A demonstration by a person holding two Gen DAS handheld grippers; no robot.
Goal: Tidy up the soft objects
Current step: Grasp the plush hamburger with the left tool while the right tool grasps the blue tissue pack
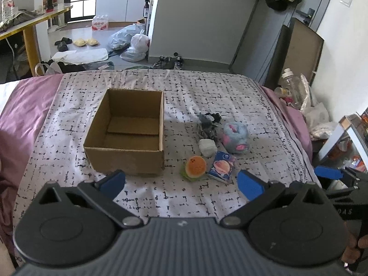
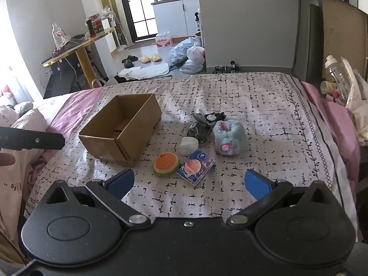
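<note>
Lying just right of an empty cardboard box [image 1: 128, 133] on the patterned bedspread [image 1: 230, 92], a burger plush [image 1: 195, 167], tissue pack [image 1: 222, 167] and blue plush [image 1: 235, 135] sit ahead of the left gripper [image 1: 181, 182] and right gripper [image 2: 189, 182], both spread wide, holding nothing.

Yellow slippers [image 1: 85, 42], plastic bags [image 2: 188, 56] on floor; water bottle [image 2: 57, 35] on desk.
</note>
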